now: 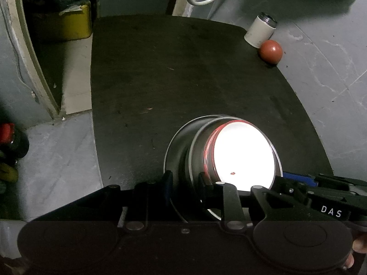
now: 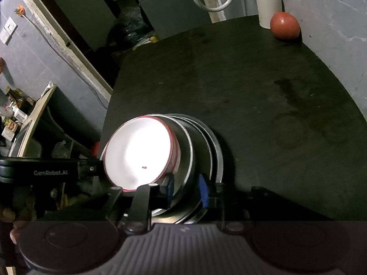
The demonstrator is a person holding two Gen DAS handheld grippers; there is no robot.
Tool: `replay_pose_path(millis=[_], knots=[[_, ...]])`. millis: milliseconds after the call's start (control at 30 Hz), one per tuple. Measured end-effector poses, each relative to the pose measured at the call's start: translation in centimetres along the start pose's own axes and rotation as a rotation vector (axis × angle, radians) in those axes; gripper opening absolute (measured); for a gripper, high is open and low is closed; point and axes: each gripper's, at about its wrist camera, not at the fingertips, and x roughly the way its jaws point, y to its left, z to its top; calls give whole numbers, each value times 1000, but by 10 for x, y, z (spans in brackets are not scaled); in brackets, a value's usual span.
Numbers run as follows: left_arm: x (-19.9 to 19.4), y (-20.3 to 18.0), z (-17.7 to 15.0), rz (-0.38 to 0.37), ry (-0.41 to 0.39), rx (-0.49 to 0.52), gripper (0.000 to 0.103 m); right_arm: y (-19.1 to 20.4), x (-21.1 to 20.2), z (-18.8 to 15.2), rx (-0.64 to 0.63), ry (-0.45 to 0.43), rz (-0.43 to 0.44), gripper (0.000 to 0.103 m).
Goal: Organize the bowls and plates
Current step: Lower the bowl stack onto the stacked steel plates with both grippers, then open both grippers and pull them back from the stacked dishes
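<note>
Left wrist view: shows a yellow bin (image 1: pixel 68 23) on the floor off the table's far left corner, and the right gripper (image 1: pixel 305 184) coming in low from the right; the other view shows neither the bin nor its own gripper from outside.
Right wrist view: shows a wall socket (image 2: pixel 9 31) and a cluttered shelf (image 2: pixel 25 114) at left, and the left gripper (image 2: pixel 98 168) entering from the left.
Stack (image 1: pixel 220 155): near the table's (image 1: pixel 183 73) near edge, toward the left corner in the right wrist view.
Count: one white bowl (image 2: pixel 140 151) with a red rim, inside nested steel bowls (image 2: pixel 201 151); at least two steel rims show, exact number unclear.
Facing: openings up; round, no long axis.
Left gripper: jaws parted a little, straddling the steel rims; whether the pads press on them cannot be told.
Right gripper: jaws parted a little around the steel wall; contact cannot be told either.
Far right corner: one white can (image 1: pixel 260 31), one red ball (image 1: pixel 270 51), just beside each other.
</note>
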Motion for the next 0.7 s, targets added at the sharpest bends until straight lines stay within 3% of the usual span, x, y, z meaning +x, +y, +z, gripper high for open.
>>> replay_pose_path(millis=[33, 167, 700], knots=[[0, -1, 0, 5, -1, 3, 28, 0, 0, 0, 0, -2, -3, 31], [-3, -5, -3, 87, -21, 30, 55, 0, -2, -2, -6, -11, -13, 38], [-23, -8, -13, 155, -94, -22, 84, -5, -21, -9, -48, -71, -35, 65]])
